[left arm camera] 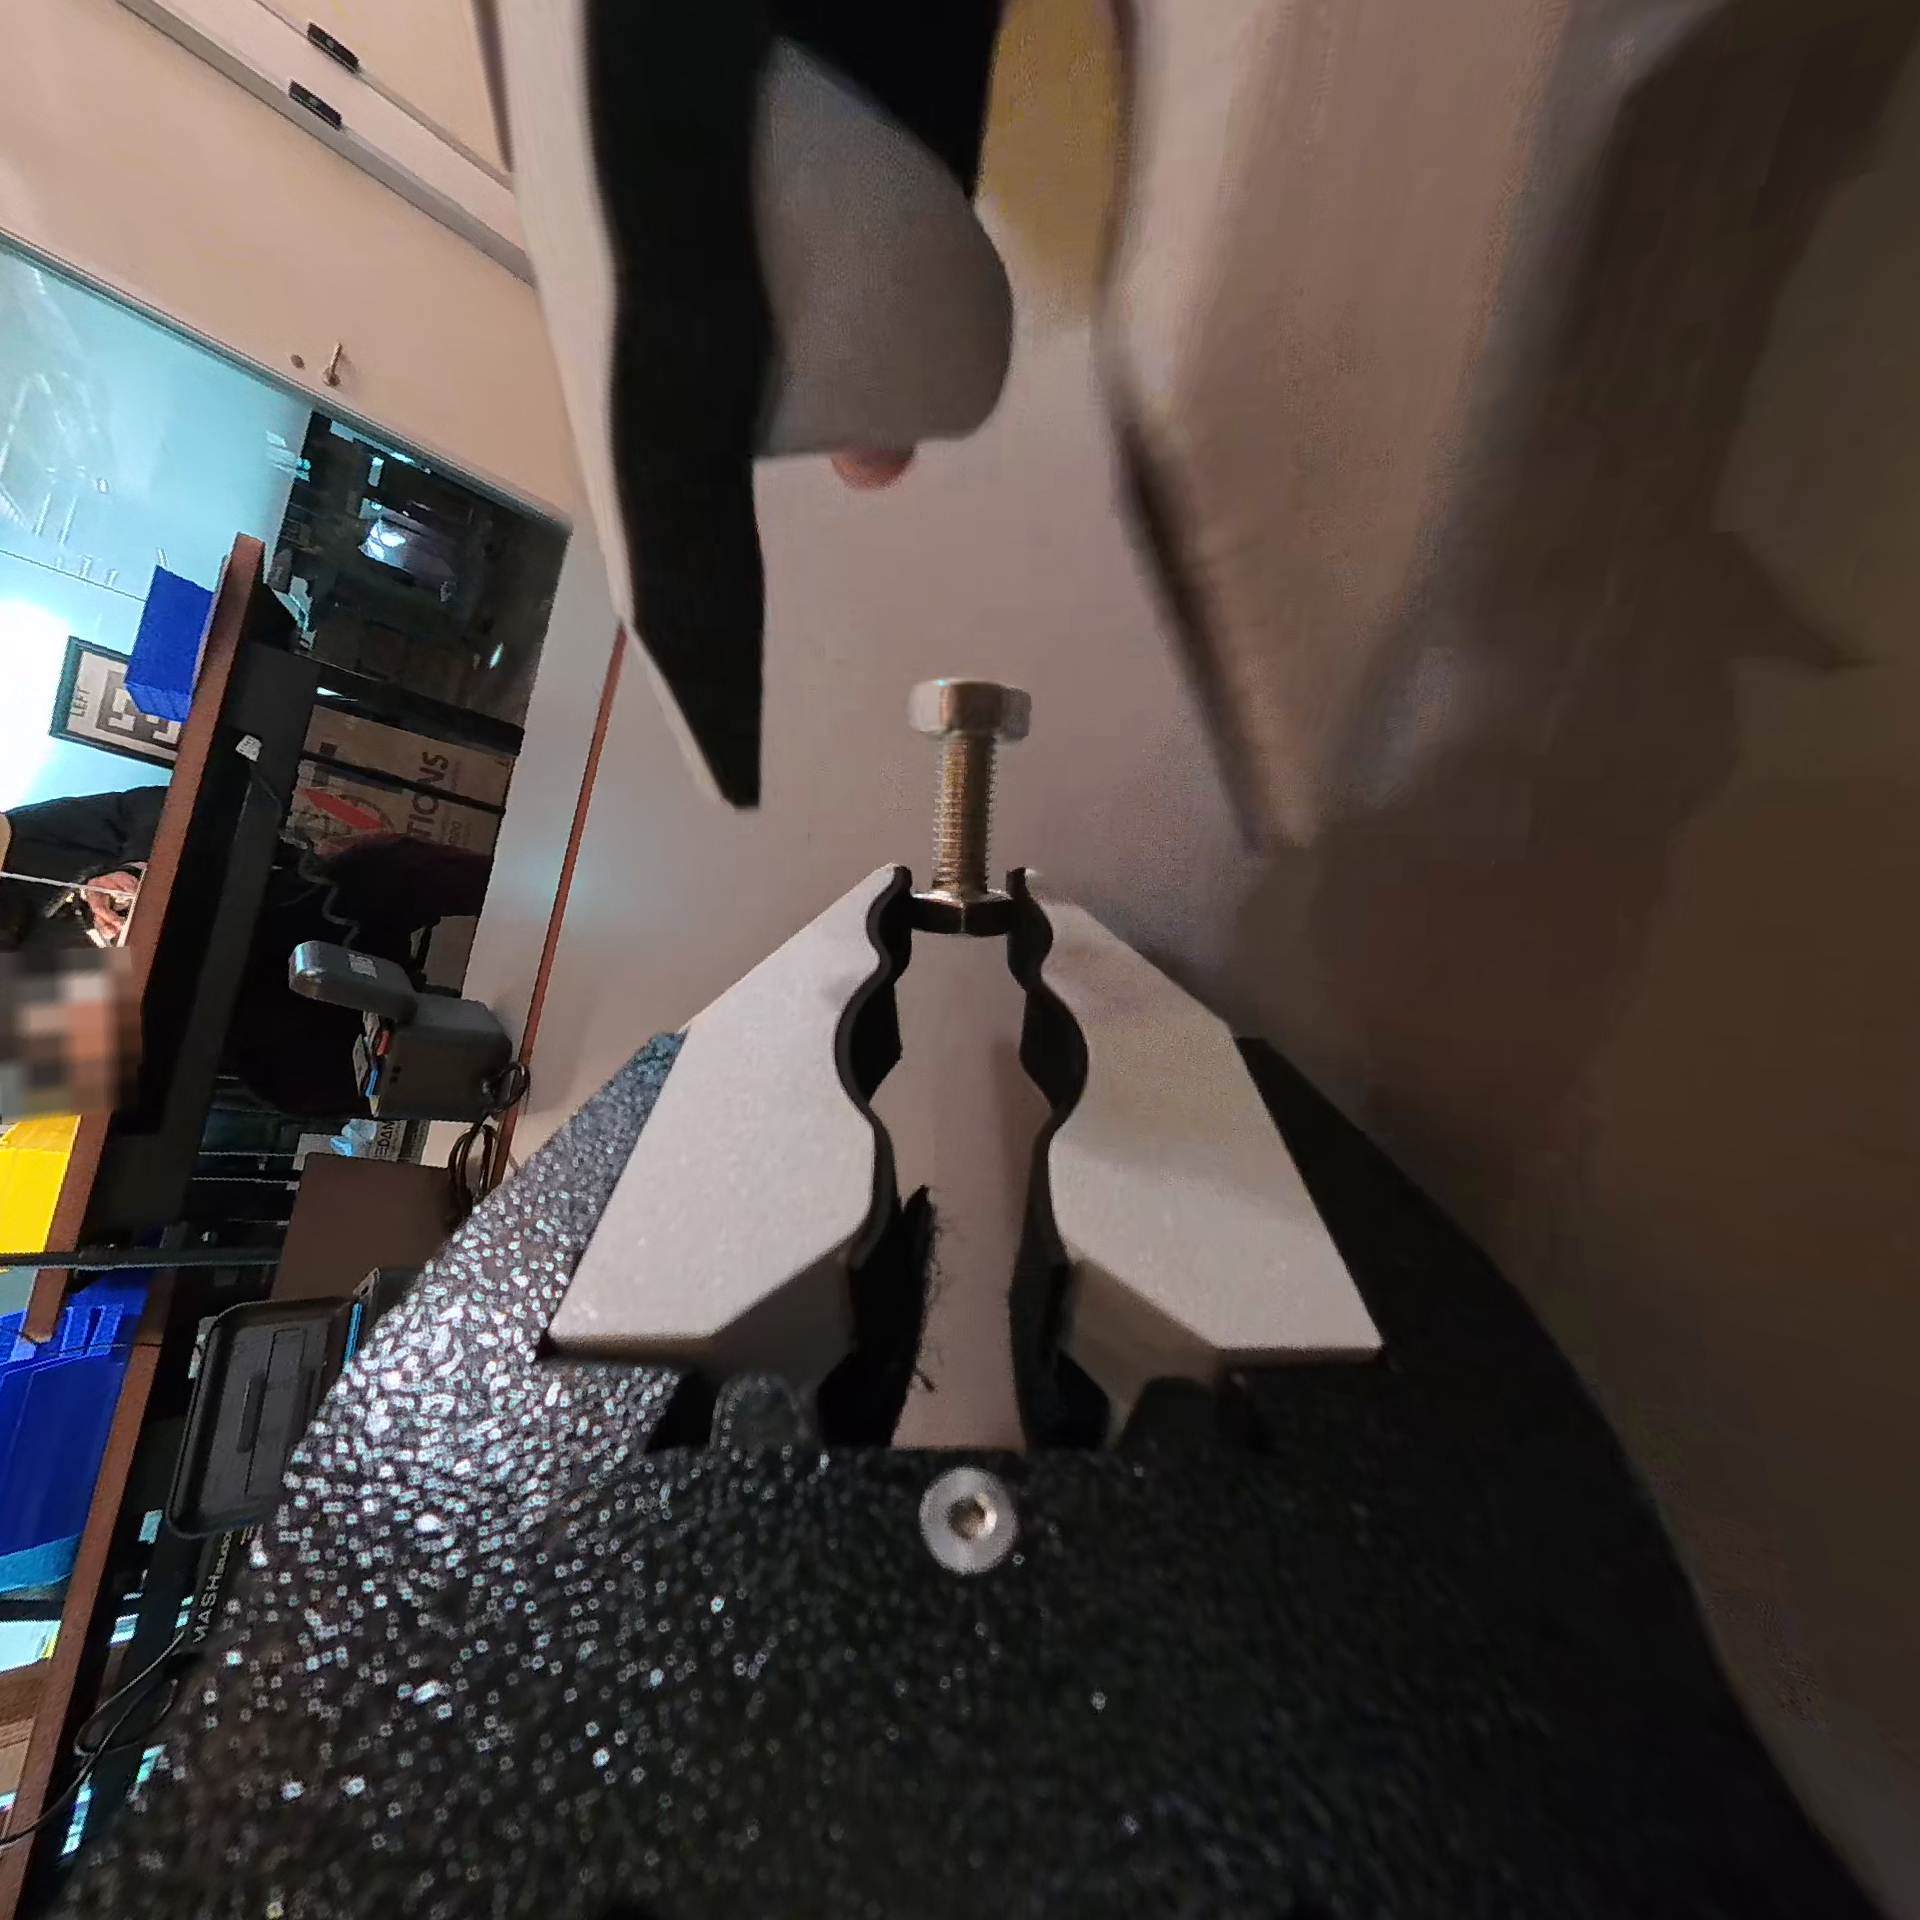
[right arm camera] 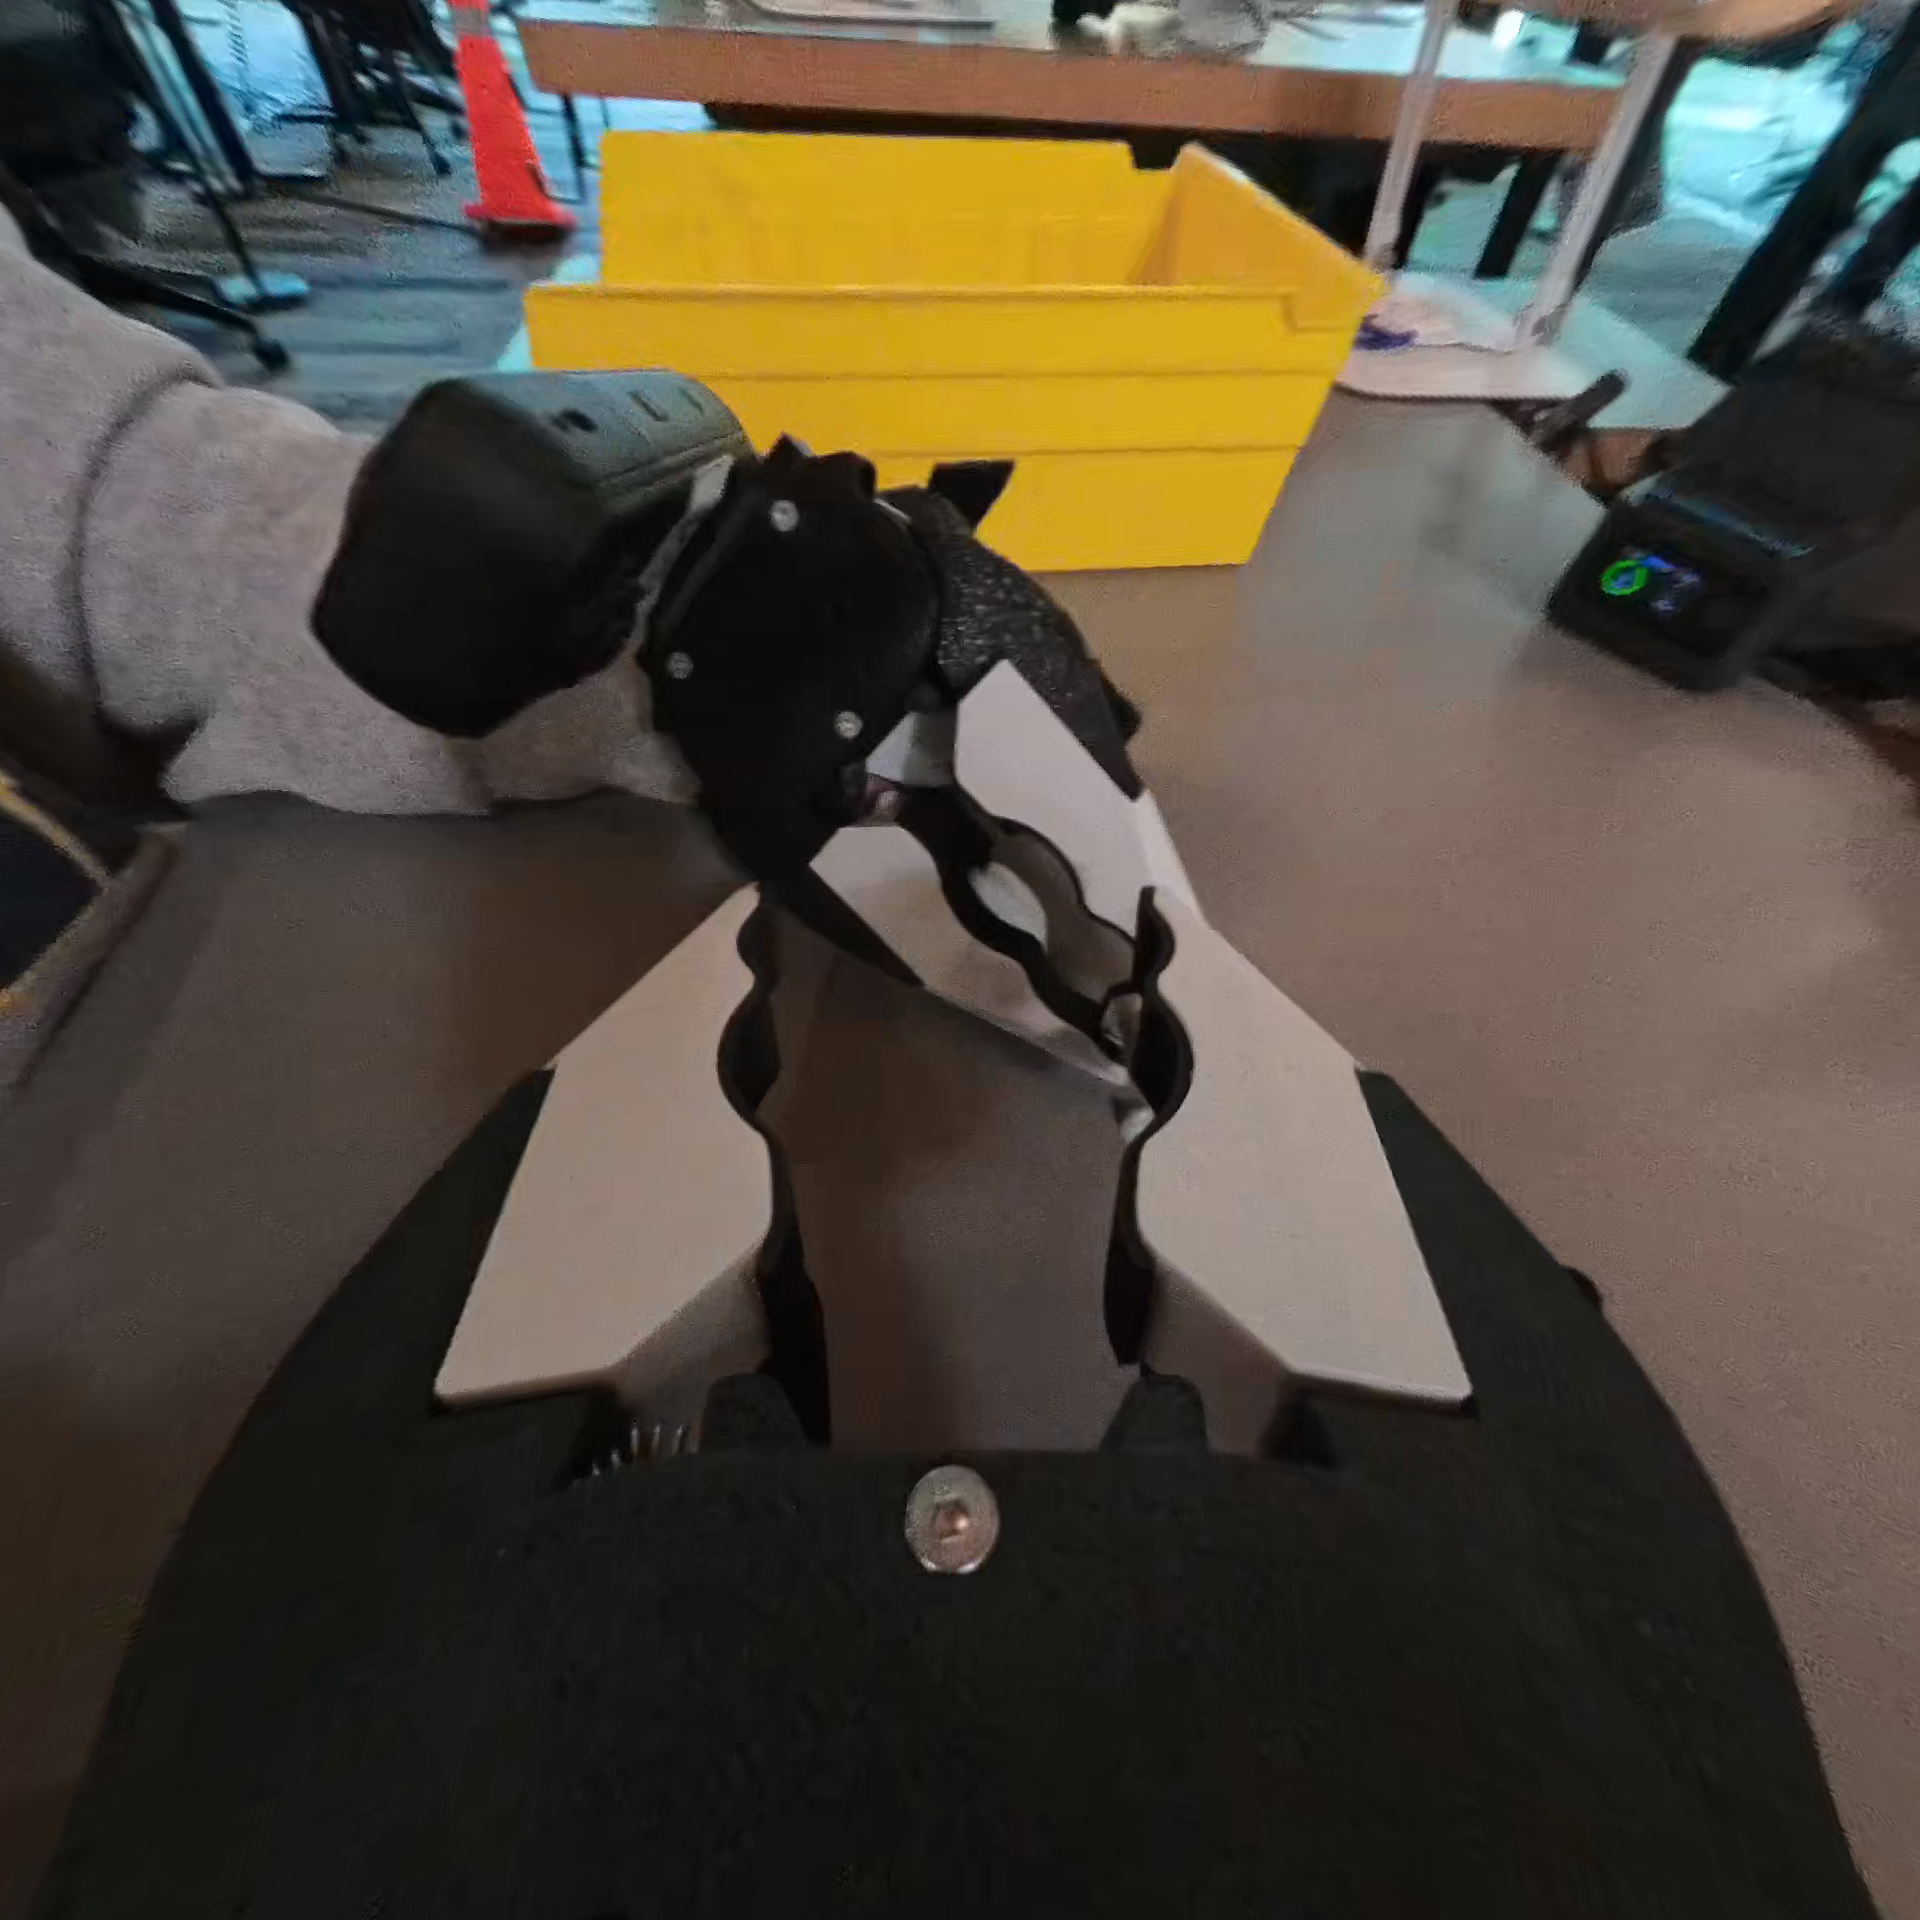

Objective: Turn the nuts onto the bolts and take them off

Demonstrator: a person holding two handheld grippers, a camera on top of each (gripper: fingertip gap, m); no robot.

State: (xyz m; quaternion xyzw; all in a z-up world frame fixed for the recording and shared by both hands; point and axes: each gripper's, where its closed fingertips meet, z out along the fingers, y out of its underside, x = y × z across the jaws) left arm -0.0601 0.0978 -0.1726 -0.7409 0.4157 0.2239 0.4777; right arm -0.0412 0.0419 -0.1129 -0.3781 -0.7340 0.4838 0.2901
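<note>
The left gripper (left arm camera: 961,899) pinches the nut (left arm camera: 958,912) at its jaw tips, the bolt (left arm camera: 966,790) pointing straight out toward twelve o'clock, where the right gripper (left arm camera: 997,821), jaws spread, flanks the head.

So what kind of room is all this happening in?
Probably a workshop or lab with office furniture: a yellow plastic storage bin on the work surface, an orange traffic cone on the floor, and a long wooden table behind.
</note>
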